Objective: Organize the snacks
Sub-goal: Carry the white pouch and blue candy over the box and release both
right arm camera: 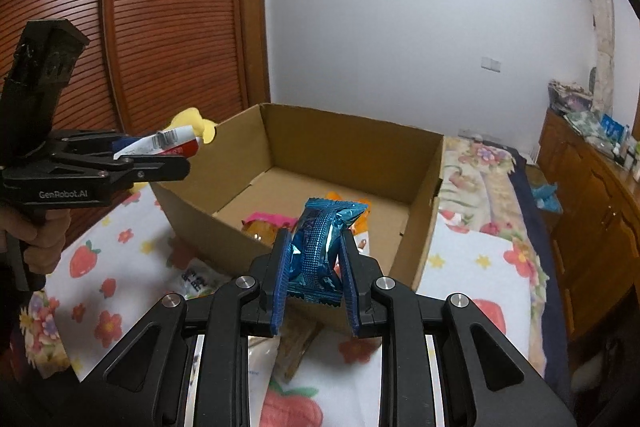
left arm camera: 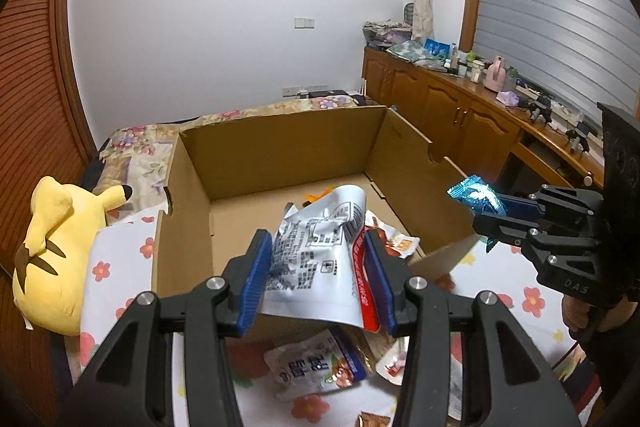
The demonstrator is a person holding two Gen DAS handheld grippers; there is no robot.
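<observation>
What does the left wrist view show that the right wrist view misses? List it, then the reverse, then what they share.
Only the left wrist view: the printed back of the white snack pouch in the left claw, loose snack packets on the bedsheet below it, the whole yellow plush toy, and the window blinds.

Only the right wrist view: the pink packet lying inside the box, and the blue wrapper's dotted texture up close.

Both: the open cardboard box, the blue snack bar pinched in the right claw, the floral bedsheet and the wooden cabinets.
</observation>
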